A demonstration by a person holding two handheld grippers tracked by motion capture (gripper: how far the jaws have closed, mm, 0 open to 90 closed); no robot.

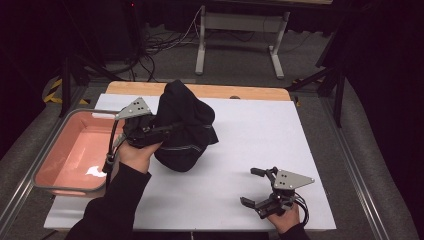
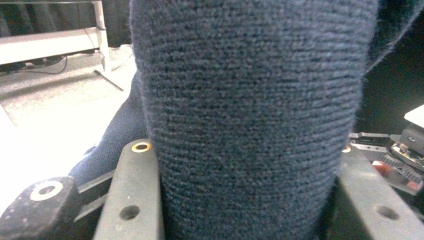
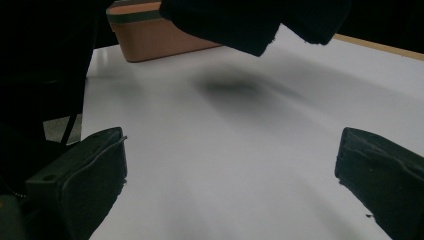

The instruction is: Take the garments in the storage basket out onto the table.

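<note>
White table sheet (image 1: 240,150), pink tray (image 1: 75,155) left — dark room (cables behind)

garment (image 1: 185,125) above the table (image 1: 260,130), tray (image 1: 75,150) to its left.

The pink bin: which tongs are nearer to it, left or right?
Left. The left tongs hold the dark garment just beside the bin; the right tongs rest far across the table.

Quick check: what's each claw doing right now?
Left claw: shut on the dark knit garment, held off the table.
Right claw: open, holding nothing.
</note>
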